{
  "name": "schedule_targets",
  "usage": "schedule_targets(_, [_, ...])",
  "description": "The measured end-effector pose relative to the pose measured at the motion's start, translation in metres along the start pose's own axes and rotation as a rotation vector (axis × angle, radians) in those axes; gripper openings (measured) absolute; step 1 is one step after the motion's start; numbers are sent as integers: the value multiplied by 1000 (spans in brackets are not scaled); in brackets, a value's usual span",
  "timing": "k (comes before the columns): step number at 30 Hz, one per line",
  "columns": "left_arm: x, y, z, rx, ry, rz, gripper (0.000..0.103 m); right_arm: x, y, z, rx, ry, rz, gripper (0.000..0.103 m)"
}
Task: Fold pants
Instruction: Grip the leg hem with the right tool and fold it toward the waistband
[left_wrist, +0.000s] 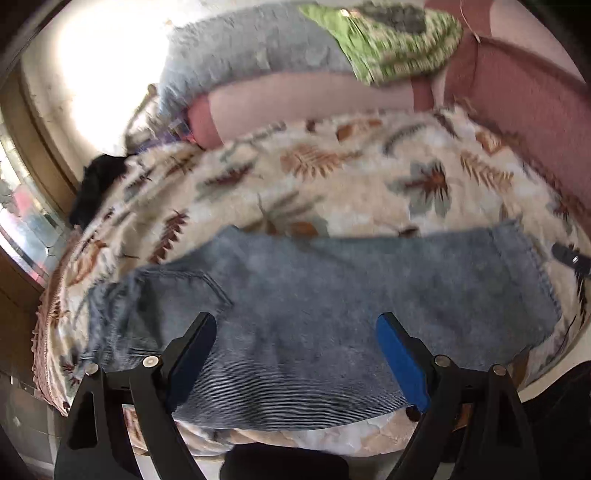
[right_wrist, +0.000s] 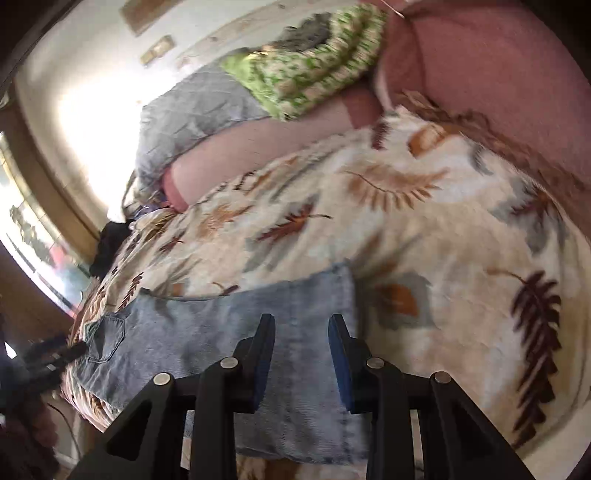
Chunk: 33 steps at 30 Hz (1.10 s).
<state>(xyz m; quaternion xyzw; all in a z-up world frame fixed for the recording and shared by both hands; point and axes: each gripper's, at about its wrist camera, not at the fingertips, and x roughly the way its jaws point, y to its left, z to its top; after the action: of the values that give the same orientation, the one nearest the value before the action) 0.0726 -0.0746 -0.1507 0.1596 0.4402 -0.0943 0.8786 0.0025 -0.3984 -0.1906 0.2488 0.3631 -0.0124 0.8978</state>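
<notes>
Light blue denim pants (left_wrist: 295, 302) lie folded flat on a leaf-patterned bedspread (left_wrist: 332, 177), waist and back pocket to the left, hem to the right. My left gripper (left_wrist: 295, 325) is open and empty, hovering above the middle of the pants. The right gripper's tip (left_wrist: 569, 256) shows beside the hem at the right edge. In the right wrist view the pants (right_wrist: 221, 332) lie below my right gripper (right_wrist: 301, 325), which is open and empty over the hem end. The left gripper (right_wrist: 55, 356) shows at the far left near the pocket.
The bedspread (right_wrist: 443, 240) covers a bed with a pink headboard (left_wrist: 524, 96). A grey quilt (left_wrist: 251, 48) and a green patterned cloth (left_wrist: 391, 40) are piled on a pink bolster (left_wrist: 314, 96) at the back. A dark garment (left_wrist: 96, 184) lies at the bed's left edge by a window.
</notes>
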Motion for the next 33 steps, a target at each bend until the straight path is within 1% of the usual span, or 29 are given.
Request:
schedule_targets(1, [11,-7,0,13,28,-7,89,1,-10,0,21,24,-11,33])
schedule_targets(3, [24,-18,0,30,55,-29,89,7,-27,-3,46,79,-37,33])
schedule_targets(6, [38,-36,7,57,84,-48,89,15,-42,-5,73,142,-30,33])
schedule_targets(8, [46,-48,10,78,98,-51,89,21,-47,-5,83,172,-22,35])
schedule_targets(9, [48,-53,12,87,100,-55,89,23,-48,-5,87,184,-15,38])
schedule_targets(10, [50,-58,14,98,100,-59,89,26,-49,-4,93,194,-7,47])
schedule_targets(11, [52,-62,14,110,100,-56,89,28,-48,-3,97,199,4,49])
schedule_targets(14, [58,-71,17,134,106,-57,89,32,-43,-1,78,210,32,49])
schedule_targets(17, [67,-76,17,148,119,-51,89,43,-44,-4,85,258,20,49])
schedule_targets(18, [70,-78,16,149,121,-52,89,45,-44,-4,82,261,20,49])
schedule_targets(24, [72,-79,14,132,97,-69,89,51,-40,0,80,277,61,50])
schedule_targets(27, [70,-78,14,121,81,-76,89,54,-35,-1,66,286,65,50])
schedule_targets(33, [56,-76,17,119,29,-82,89,57,-34,-1,73,290,77,50])
